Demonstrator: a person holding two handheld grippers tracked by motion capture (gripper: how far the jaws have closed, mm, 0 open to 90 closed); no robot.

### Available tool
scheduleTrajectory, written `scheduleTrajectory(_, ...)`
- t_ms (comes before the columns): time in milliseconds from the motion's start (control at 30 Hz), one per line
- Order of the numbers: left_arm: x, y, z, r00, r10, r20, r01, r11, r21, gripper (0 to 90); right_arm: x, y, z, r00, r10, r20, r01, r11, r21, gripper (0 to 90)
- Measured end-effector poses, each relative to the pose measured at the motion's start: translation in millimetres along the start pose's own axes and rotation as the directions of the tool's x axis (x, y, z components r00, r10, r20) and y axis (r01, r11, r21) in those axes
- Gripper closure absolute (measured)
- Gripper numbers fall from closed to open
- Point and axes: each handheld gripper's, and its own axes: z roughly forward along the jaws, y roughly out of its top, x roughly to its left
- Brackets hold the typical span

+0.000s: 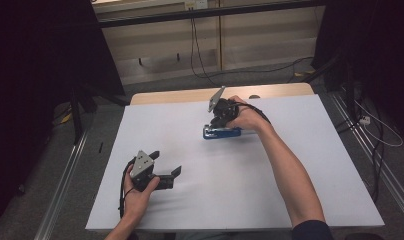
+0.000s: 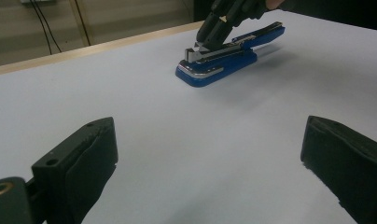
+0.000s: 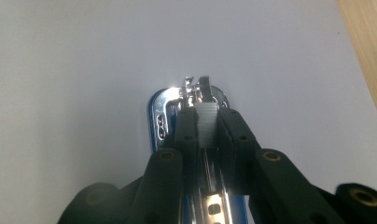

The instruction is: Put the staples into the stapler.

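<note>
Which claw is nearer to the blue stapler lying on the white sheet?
Right. The right claw is down on the blue metal stapler, its jaws closed around the strip of staples in its open top. The left claw rests open, well apart, nearer the person.

Stapler (image 1: 221,132) on table (image 1: 290,165) (far side) — centre.

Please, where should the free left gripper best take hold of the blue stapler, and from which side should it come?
Probably the blue stapler is best gripped across its low blue base, at the rounded front end that faces the left gripper. The base lies flat on the white table with both long sides free, and the right gripper already occupies the top, shut on the staple strip. So come low, from the open table side.
</note>
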Motion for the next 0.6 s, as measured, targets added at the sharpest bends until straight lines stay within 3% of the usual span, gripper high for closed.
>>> scheduleTrajectory(367,0.1,-0.1,0.2,1.0000,-0.001,0.000,0.001,1.0000,0.001,3.9,-1.6,0.4,-0.6,0.9988,-0.048,0.000,0.048,0.998,0.032,79.3)
scheduleTrajectory(600,0.1,-0.1,0.4,1.0000,0.002,-0.001,-0.002,1.0000,0.004,4.0,-1.0,1.1,-0.4,0.9990,-0.044,-0.010,0.044,0.999,0.027,79.3)
